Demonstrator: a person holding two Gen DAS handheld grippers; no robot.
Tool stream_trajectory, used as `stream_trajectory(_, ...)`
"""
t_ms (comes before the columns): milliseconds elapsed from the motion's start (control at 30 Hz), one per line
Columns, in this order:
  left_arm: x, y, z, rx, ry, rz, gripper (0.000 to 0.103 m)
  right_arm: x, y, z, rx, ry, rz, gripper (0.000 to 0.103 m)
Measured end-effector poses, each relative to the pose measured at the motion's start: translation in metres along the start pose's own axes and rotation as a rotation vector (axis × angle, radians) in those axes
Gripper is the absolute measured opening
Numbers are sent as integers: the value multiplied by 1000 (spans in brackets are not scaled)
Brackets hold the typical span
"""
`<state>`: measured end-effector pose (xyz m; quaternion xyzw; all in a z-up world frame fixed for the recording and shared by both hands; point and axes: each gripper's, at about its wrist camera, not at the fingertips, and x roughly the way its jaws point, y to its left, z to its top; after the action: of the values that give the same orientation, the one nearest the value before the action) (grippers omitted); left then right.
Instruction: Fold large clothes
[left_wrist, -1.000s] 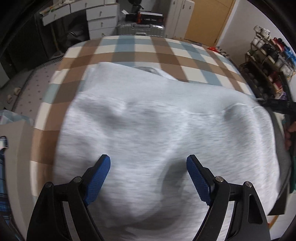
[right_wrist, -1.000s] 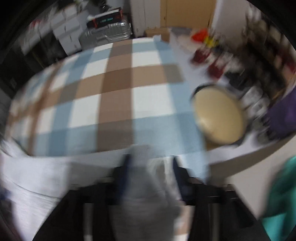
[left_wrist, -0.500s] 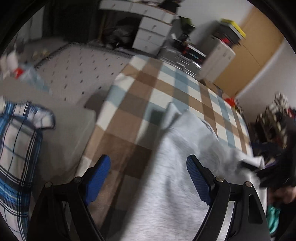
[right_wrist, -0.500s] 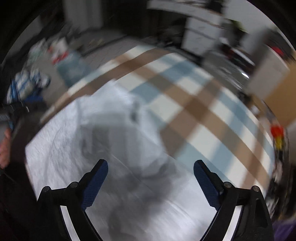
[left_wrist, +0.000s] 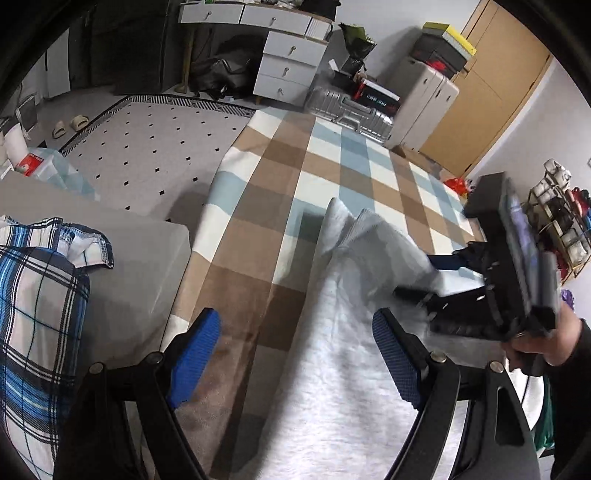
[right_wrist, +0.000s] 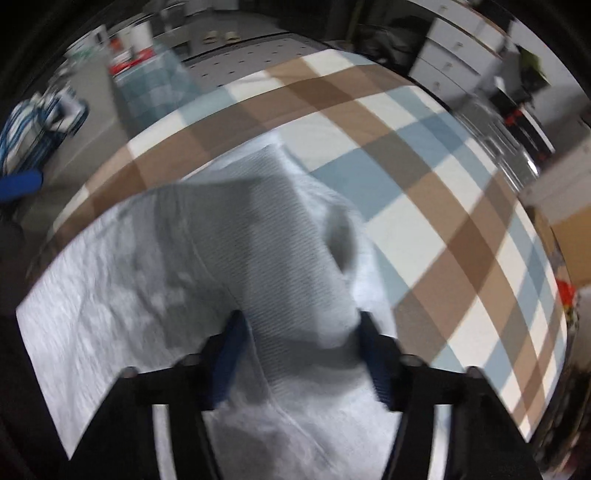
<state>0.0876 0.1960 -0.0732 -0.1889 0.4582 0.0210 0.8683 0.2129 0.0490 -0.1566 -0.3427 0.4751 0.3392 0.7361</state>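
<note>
1. Lower centre of both views: grey garment (left_wrist: 332, 369) lies on the checked bed (left_wrist: 258, 236).
2. Right gripper (right_wrist: 299, 354) has just been closing; jaws pinch a ribbed fold, which could slip out.
3. Left gripper (left_wrist: 295, 354) jaws open, empty; the free side may bunch.

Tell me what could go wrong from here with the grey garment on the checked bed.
1. The right gripper has just been closing on the ribbed cuff of the grey garment; the bite sits near the fabric's edge, so it may slip out when pulled.
2. The left gripper hangs open, holding nothing, so a one-sided pull could drag the garment askew.
3. The garment lies near the checked bed's edge and could slide off.
</note>
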Motion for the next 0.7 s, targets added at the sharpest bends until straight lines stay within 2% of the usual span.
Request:
stream_trajectory(33,1,1,1,-7,1,-5,81,-9,-1,-2,8,-14,-30,9)
stream_trajectory(67,2,2,1,-13,2,-4,81,-13,0,-4,22,-24,-24,7)
stream_trajectory(167,5,4,2,-30,16,-4,81,-25,9,-11,34,-57,-32,6)
stream_trajectory(267,6,2,1,-27,21,0,81,-30,21,-11,-4,-101,-91,6)
stream_trajectory(400,5,1,-1,-11,13,28,81,-42,5,2,72,-210,-125,4)
stream_trajectory(467,8,1,-1,-16,15,40,81,-41,-1,13,88,-234,-115,4)
stream_trajectory(567,13,0,-1,-11,33,46,81,-25,-4,23,87,-214,-157,4)
stream_trajectory(633,16,-4,-3,17,40,65,81,-8,-12,29,130,-191,-171,3)
stream_trajectory(700,20,-10,-5,51,45,89,81,10,-20,30,191,-143,-141,0)
